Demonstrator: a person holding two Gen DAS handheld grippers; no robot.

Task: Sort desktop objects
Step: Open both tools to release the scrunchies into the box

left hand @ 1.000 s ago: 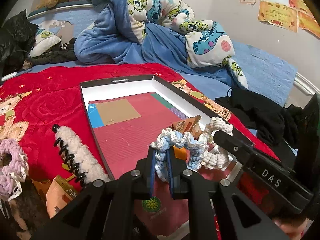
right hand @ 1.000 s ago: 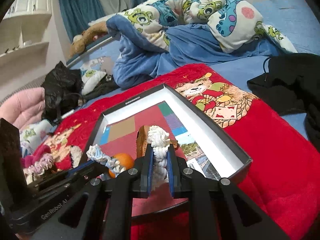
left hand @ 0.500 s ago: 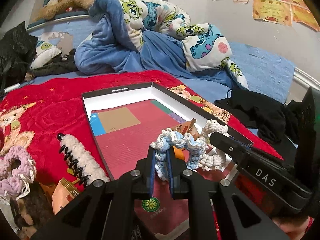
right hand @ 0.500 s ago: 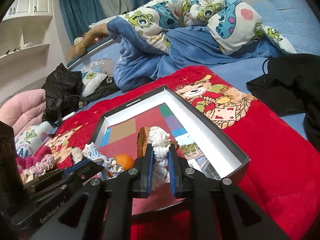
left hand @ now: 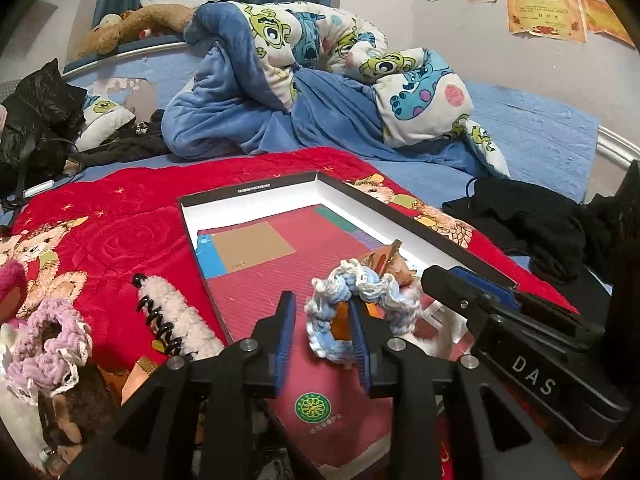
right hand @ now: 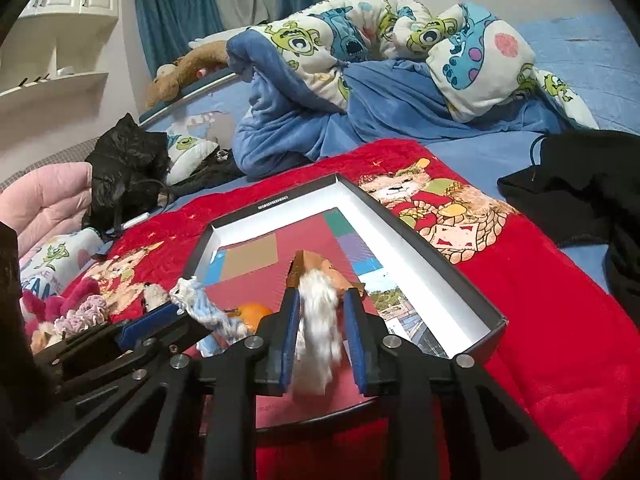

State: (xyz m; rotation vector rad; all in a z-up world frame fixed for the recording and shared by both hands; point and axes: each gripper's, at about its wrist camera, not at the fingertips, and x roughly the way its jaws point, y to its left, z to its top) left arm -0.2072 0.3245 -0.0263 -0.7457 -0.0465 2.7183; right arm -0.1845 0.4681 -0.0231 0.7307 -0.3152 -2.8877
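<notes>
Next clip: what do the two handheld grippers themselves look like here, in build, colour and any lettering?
Both are matt black plastic with angular open-frame arms, silver screw heads at the pivots and blue ribbed pads lining each finger. The left gripper shows this in its own view, where the right gripper's side carries white "DAS" lettering. In the right gripper view, the left one's side reads "GenRobot". No cables, sleeves or hands show.

A rumpled monster-print blanket (left hand: pixel 320 80) lies behind a brown plush toy (left hand: pixel 136 24).

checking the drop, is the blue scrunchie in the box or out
In: the blue scrunchie lies inside the box, between the opening left gripper jaws.
</notes>
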